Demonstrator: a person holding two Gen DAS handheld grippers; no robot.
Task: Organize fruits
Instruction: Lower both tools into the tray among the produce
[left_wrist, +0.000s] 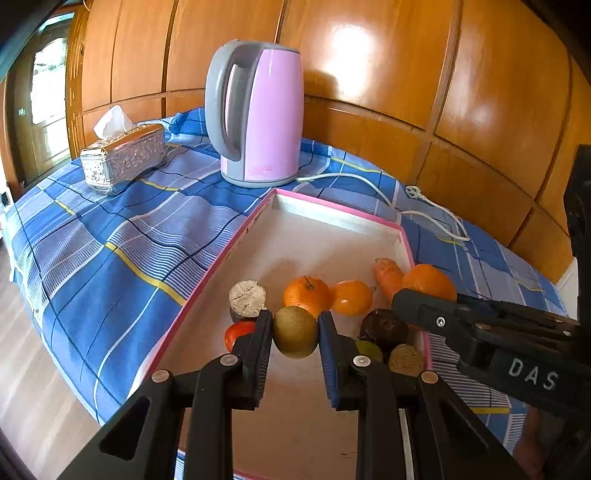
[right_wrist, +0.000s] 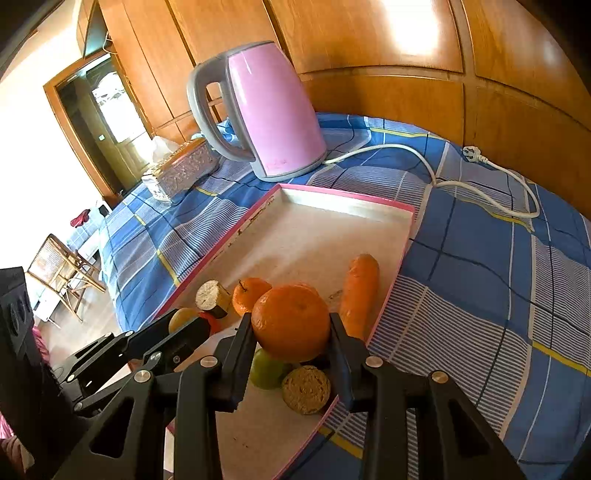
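- Left gripper (left_wrist: 295, 330) pinches a kiwi (left_wrist: 295, 331) over the pink-rimmed tray (left_wrist: 334, 206).
- Right gripper (right_wrist: 291, 326) clamps a big orange (right_wrist: 291, 322) (above the tray's near right edge, beside the carrot (right_wrist: 359, 291)).

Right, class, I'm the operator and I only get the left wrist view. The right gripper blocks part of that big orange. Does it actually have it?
Observer: Yes. The right gripper is shut on the big orange, with a finger pressed against each side.
Operator: My left gripper holds the greenish-brown fruit. The carrot is half hidden from me. How does it lie?
Observer: Its whole length shows from the right wrist. It lies along the right wall of the tray.
Operator: Is there anything off the table's left side?
Observer: A wooden chair stands on the floor there.
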